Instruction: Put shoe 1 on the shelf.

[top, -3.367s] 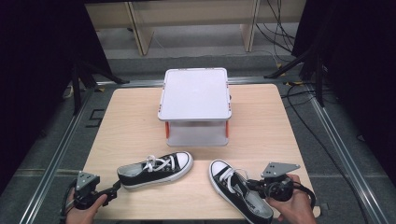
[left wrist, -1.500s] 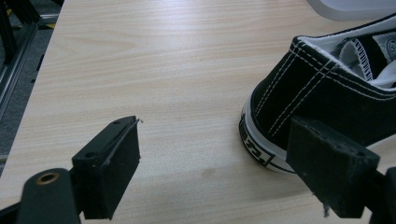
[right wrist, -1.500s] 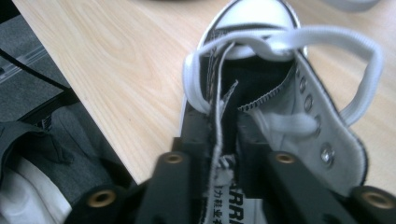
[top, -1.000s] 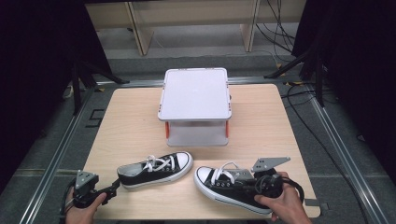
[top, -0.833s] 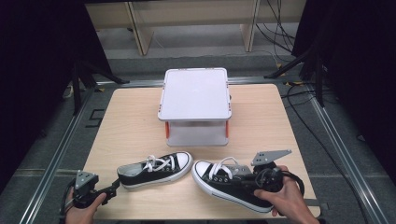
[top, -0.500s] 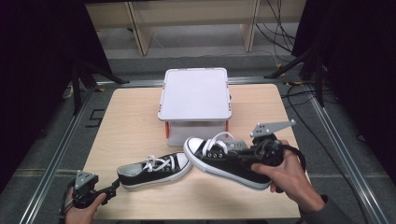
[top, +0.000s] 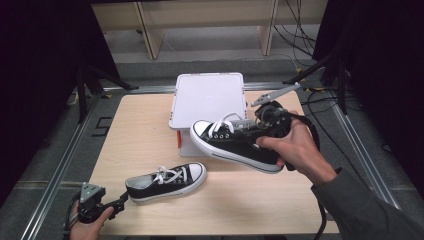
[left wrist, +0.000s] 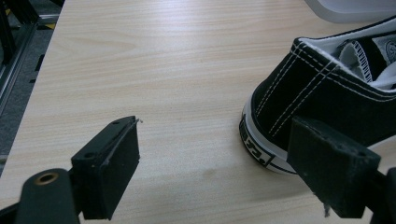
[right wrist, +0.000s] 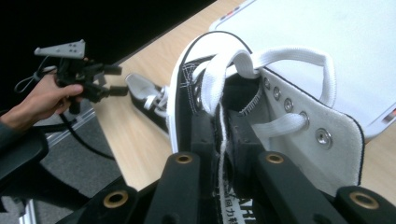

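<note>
High view: right gripper [top: 250, 131], hand raised over the counter [top: 150, 120], fingers clamped on a black sneaker [top: 235, 147] held aloft, toe toward the white box [top: 207, 95].
Left gripper view: left gripper [left wrist: 224, 163], fingers wide, beside second sneaker [left wrist: 327, 102]'s heel.
Right gripper view: fingers [right wrist: 205, 135] pinch the tongue.

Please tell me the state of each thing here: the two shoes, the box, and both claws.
Lifted shoe: in the air before the box, toe toward the left, gripped at its collar.
Second shoe: lying upright on the table.
Box: lid on.
Right claw: shut on the lifted shoe.
Left claw: open, holding nothing, at the second shoe's heel.
</note>
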The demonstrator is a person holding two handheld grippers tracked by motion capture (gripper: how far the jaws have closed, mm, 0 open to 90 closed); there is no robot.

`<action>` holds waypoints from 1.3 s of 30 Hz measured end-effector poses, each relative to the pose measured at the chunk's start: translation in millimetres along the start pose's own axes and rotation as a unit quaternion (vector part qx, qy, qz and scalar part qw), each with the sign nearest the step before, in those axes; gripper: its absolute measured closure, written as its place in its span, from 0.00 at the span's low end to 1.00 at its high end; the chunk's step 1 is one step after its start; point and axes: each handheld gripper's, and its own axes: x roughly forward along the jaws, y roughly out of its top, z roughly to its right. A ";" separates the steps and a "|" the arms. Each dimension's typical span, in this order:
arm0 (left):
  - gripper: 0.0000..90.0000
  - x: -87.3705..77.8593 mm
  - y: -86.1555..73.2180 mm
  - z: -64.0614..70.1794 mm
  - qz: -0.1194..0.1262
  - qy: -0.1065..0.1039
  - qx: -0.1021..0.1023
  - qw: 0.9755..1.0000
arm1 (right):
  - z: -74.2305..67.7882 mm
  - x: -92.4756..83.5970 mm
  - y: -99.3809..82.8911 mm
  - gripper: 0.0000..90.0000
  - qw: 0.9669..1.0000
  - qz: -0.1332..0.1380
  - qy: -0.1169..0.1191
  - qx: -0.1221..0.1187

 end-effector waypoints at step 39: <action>0.19 -1.0 0.6 -1.0 0.010 -0.003 -0.007 1.000 | 72.8 139.1 141.1 0.92 0.965 0.046 -0.212 0.146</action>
